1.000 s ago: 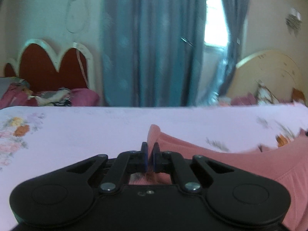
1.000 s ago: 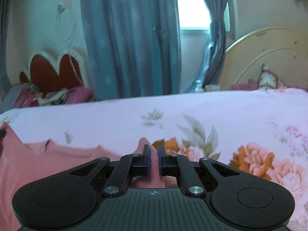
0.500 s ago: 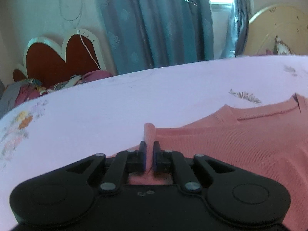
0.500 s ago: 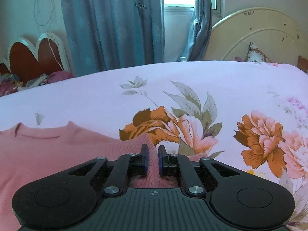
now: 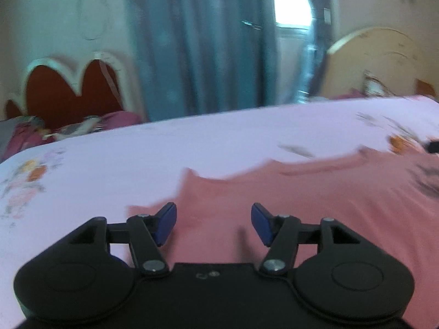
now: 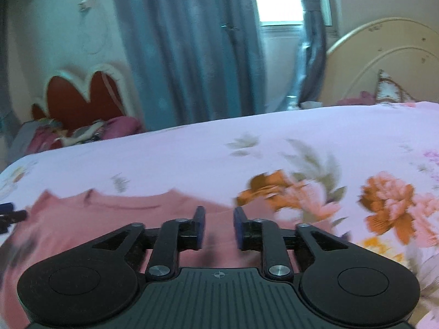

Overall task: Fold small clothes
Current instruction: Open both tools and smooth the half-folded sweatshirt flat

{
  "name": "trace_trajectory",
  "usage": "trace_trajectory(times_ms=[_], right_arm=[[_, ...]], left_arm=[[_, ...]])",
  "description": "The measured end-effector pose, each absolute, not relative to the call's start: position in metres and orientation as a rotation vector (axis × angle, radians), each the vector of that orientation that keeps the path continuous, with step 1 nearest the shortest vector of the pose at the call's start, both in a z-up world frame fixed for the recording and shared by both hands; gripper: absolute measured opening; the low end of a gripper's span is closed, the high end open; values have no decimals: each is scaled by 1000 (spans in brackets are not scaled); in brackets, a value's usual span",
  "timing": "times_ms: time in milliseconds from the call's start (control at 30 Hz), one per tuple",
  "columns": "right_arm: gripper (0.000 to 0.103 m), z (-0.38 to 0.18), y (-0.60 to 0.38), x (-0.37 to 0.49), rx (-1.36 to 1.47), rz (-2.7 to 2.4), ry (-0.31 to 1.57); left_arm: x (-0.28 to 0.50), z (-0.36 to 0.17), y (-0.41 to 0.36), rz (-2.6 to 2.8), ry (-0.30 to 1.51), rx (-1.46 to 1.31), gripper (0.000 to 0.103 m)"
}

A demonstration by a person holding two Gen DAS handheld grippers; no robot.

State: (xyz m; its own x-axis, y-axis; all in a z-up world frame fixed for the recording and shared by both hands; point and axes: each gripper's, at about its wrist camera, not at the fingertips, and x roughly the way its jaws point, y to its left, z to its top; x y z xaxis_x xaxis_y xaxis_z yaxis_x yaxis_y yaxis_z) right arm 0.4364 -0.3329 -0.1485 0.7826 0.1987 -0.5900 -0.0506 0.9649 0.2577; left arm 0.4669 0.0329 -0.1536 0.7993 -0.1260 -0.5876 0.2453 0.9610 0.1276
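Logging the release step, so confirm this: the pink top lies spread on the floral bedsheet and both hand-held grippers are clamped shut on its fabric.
Not right. The pink top does lie spread on the floral bedsheet, but neither wrist view shows a clamp: the left hand-held gripper and right hand-held gripper have just been opening, and their pads stand apart above the fabric.

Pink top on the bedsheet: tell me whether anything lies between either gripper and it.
Nothing visible does. The pink top lies flat on the floral bedsheet, directly under the open left gripper and right gripper, whose jaws have just been opening with no cloth pinched.
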Motion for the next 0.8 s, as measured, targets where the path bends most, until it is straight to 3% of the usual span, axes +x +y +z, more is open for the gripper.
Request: trace_trajectory(times_ms=[233,500,667,800], right_arm=[[43,-165,-285,421,146,199,727],[42,-196,-318,404,123,95,778],[42,-194,-323,385,78,48,786],[42,-184,-329,360,98,40,756]], left_arm=[[444,-178,10,-243,651,244,59],[434,-193,44,-155,683,187,66],[422,-187,52,-128,695,185,65],[405,-173,53,-120,689,175,58]])
